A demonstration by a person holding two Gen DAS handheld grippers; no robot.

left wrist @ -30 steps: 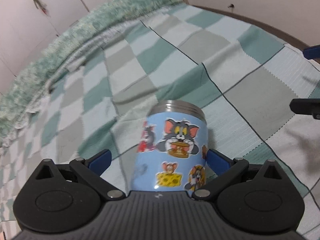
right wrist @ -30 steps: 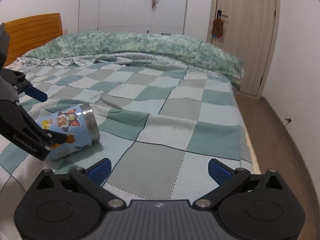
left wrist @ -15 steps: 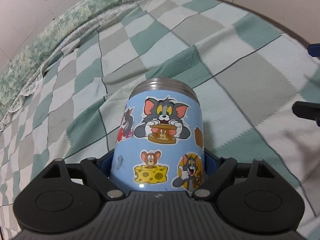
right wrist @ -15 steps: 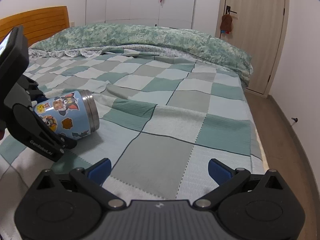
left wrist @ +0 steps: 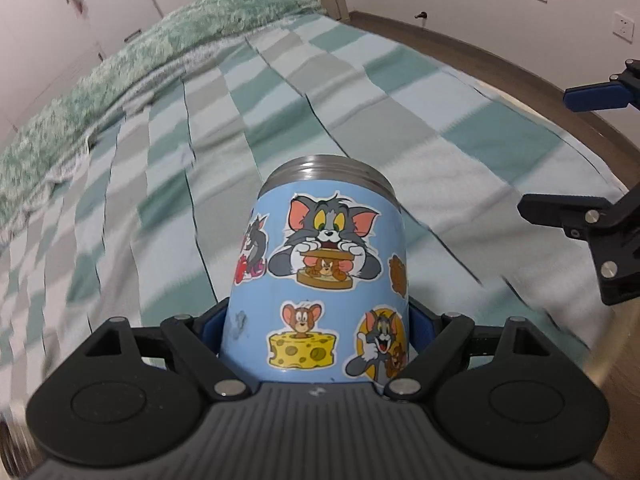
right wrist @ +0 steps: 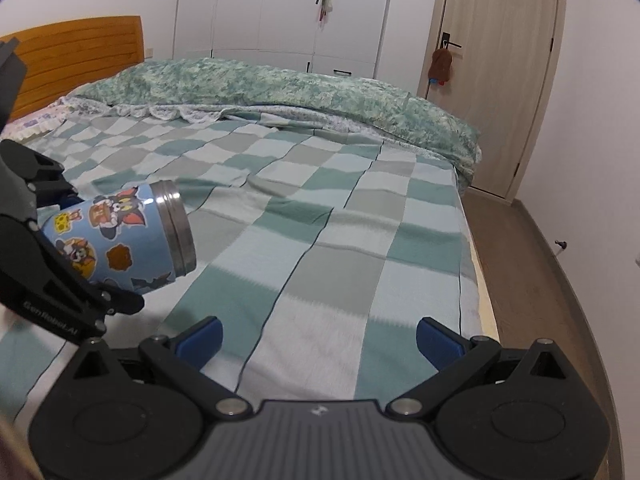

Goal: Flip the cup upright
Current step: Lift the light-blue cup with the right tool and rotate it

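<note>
The cup point(left wrist: 320, 276) is a light blue steel tumbler with cartoon cat and mouse stickers and a bare metal rim. My left gripper point(left wrist: 316, 328) is shut on its lower body, blue pads on both sides. In the right wrist view the cup point(right wrist: 120, 236) is held off the bed, lying on its side with the rim pointing right and a little down. My right gripper point(right wrist: 318, 338) is open and empty, over the bed to the right of the cup; its fingers point(left wrist: 592, 96) show at the right edge of the left wrist view.
The bed has a green, grey and white checked blanket point(right wrist: 340, 208). A rumpled green quilt point(right wrist: 280, 88) lies along its far side. A wooden headboard point(right wrist: 76, 52) is at the left. Wood floor point(right wrist: 532, 272) and a door point(right wrist: 496, 72) are to the right.
My left gripper closed on the cup and lifted it off the blanket, still on its side. The right gripper stayed open and rose a little.
</note>
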